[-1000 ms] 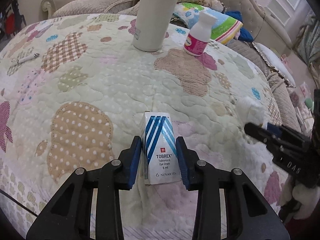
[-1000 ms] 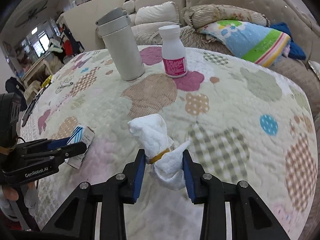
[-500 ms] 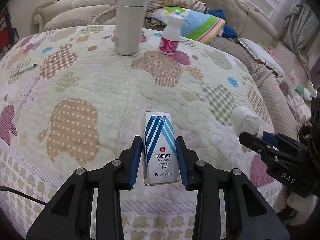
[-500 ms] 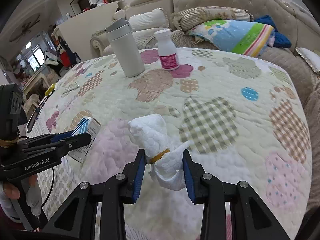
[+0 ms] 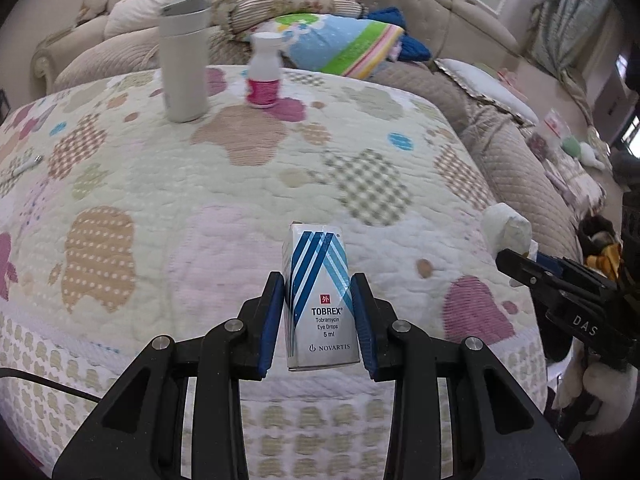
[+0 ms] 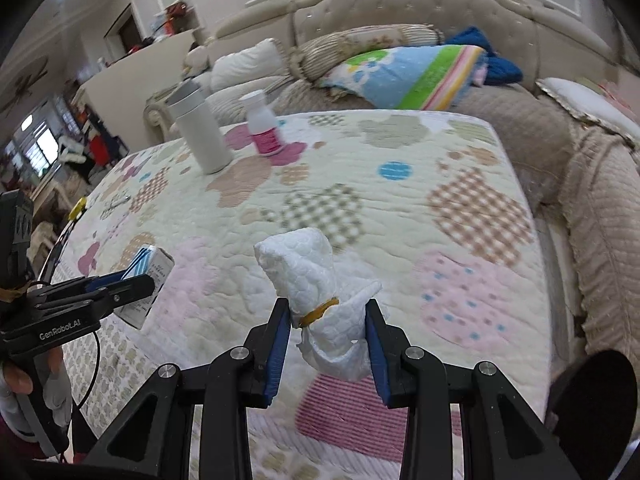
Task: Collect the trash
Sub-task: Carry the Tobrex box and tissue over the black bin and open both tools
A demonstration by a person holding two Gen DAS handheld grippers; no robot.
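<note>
My left gripper [image 5: 318,322] is shut on a white and blue Tobrex eye-drop box [image 5: 320,300] and holds it above the near edge of the quilted table. The box also shows in the right wrist view [image 6: 150,276]. My right gripper [image 6: 326,344] is shut on a white tissue wad [image 6: 320,300] tied with a yellow rubber band, also lifted off the quilt. The wad [image 5: 506,230] and right gripper [image 5: 520,258] show at the right of the left wrist view. The left gripper [image 6: 132,286] shows at the left of the right wrist view.
A white thermos [image 5: 184,58] and a white bottle with a pink label [image 5: 264,70] stand at the far side of the patchwork quilt [image 5: 240,184]. A pen [image 5: 24,166] lies at the left. Sofas with pillows surround the far and right sides.
Both grippers have pulled back toward the near edge and risen, each still holding its item. The thermos and bottle now look farther away.
</note>
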